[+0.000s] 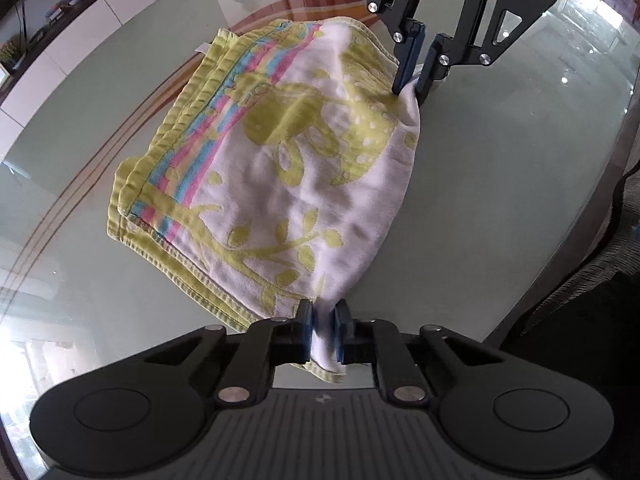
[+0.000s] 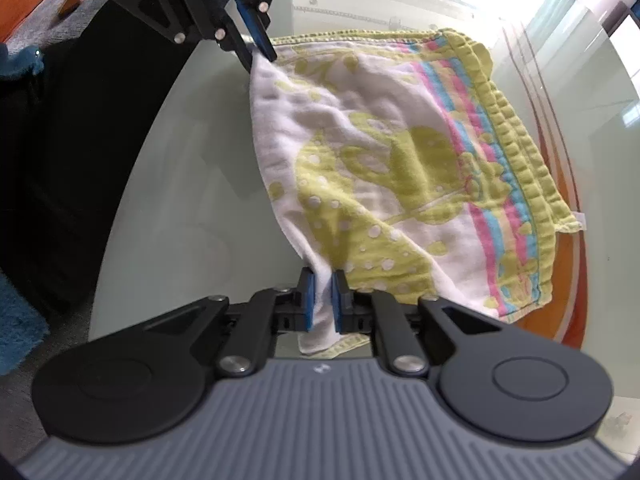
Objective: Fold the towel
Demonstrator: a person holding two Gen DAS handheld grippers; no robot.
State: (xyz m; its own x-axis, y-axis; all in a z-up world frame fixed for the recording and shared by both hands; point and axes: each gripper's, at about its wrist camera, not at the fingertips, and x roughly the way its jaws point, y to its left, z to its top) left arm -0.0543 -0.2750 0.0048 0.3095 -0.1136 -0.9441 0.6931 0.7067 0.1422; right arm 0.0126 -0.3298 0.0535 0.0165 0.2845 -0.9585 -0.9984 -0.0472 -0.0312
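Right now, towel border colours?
Towel: yellow-green hem, then pink and blue stripes beside it. Clearest in the right wrist view.

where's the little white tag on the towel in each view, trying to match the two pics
Left wrist view: the white tag pokes out of the towel's far green hem, upper left, over the glass table.
Right wrist view: the same tag juts from the green hem at the right edge, mid-height.
Shared landmark: the pink and blue stripes running just inside that hem, with the tag near one end of the band.
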